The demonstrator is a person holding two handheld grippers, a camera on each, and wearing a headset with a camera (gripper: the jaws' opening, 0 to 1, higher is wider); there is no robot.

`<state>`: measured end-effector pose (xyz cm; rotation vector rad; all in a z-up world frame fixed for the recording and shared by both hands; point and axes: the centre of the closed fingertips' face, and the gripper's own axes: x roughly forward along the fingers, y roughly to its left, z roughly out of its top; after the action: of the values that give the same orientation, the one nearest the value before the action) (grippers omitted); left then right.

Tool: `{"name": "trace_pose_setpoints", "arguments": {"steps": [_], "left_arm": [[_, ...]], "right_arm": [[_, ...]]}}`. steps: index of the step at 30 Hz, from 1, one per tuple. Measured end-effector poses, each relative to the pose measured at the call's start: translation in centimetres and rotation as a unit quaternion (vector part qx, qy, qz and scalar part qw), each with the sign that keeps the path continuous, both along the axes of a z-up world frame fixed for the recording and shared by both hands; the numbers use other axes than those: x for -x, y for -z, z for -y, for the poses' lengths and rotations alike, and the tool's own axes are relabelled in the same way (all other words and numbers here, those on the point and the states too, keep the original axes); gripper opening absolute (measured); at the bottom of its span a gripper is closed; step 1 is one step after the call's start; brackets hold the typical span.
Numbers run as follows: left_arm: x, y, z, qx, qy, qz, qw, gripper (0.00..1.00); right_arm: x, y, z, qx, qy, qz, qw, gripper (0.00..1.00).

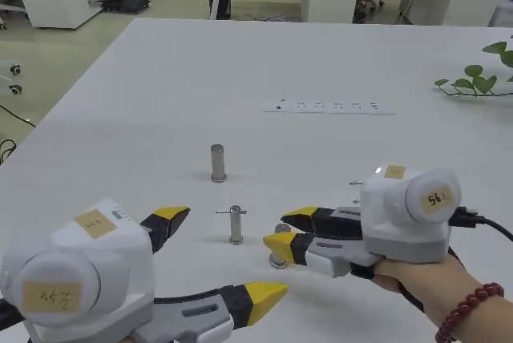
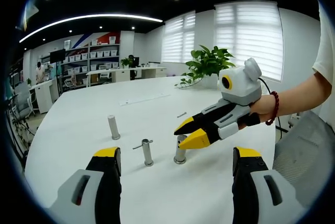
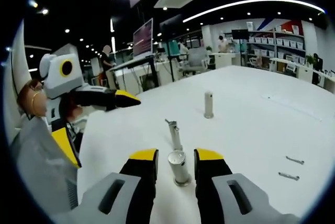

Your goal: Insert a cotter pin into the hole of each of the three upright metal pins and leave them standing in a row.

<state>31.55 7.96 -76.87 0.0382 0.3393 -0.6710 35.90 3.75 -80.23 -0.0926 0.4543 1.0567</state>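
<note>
Three upright pins (image 1: 218,163) are seen in the head view, ahead of the wide, empty left gripper (image 1: 220,255). In the left gripper view a cotter pin (image 2: 142,143) is seen through the middle pin (image 2: 148,153). In the right gripper view gaps are revealed between the near pin (image 3: 178,169) and the right gripper's (image 3: 177,156) narrow jaws; closed off-centre, the pin could be toppled.

Number sticker (image 1: 437,197), round rear face of the right gripper (image 1: 288,227): handwritten "15", lying sideways. Top sticker (image 1: 393,171), same gripper's housing: nothing legible. Rear sticker (image 1: 50,296), round back face of the left gripper (image 1: 227,252): handwritten marks, undecipherable. Upper sticker (image 1: 94,223), left gripper's top: faint scrawl, unreadable. White strip (image 1: 329,106), far beyond both grippers: small dark marks, too small to read.
</note>
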Motion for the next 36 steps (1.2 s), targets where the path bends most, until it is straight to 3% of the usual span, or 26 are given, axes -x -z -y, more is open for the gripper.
{"name": "trace_pose_setpoints", "arguments": {"steps": [6,18,28,36], "left_arm": [[0.2,-0.1,0.1,0.003,-0.001,0.000,1.0000,0.88],[0.4,-0.3,0.2,0.002,-0.003,-0.004,1.0000,0.88],[0.4,-0.2,0.3,-0.001,-0.004,-0.004,1.0000,0.89],[0.5,0.0,0.4,-0.011,0.003,-0.007,0.9999,0.89]], "right_arm": [[-0.2,-0.8,1.4,0.000,0.001,-0.003,1.0000,0.33],[-1.8,-0.7,5.2,0.034,0.014,-0.009,0.9993,0.37],[-4.5,0.6,10.2,0.102,0.032,-0.016,0.9941,0.39],[-6.0,1.2,12.7,0.145,0.037,-0.022,0.9885,0.38]]}}
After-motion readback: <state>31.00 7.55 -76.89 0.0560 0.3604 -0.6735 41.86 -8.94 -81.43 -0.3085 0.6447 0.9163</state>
